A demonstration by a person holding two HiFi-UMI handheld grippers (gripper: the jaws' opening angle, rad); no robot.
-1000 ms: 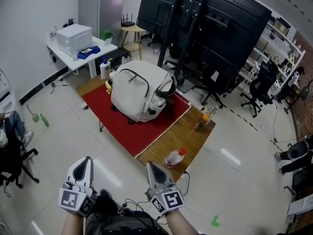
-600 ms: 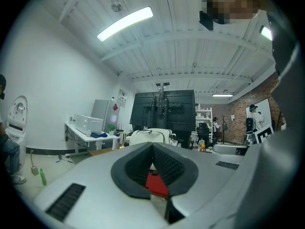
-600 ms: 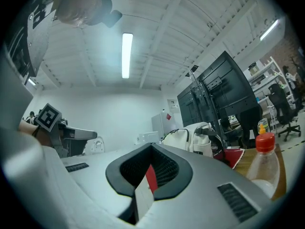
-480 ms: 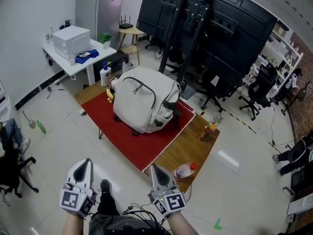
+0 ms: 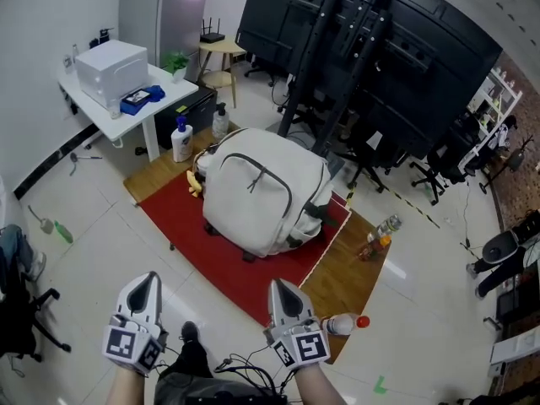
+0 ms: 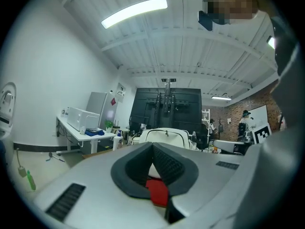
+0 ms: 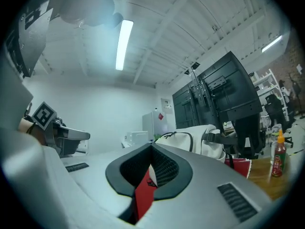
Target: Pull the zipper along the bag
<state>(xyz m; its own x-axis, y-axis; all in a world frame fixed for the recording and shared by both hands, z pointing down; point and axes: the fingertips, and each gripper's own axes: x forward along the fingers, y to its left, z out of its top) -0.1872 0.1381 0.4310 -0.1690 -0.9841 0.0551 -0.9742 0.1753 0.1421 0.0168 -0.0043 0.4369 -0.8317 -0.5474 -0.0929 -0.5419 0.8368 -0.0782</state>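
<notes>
I've got left gripper (image 5: pixel 145 278) and right gripper (image 5: pixel 281 287) both clenched, nothing between the jaws, on the near side of the red mat (image 5: pixel 196 236). White bag (image 5: pixel 266 188) sits on that mat, well apart from both.

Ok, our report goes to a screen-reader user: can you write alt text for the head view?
A cream backpack stands on a red cloth over a low wooden table, seen from above. Nearer the camera, the left gripper and right gripper are both shut and empty, well short of it.
</notes>
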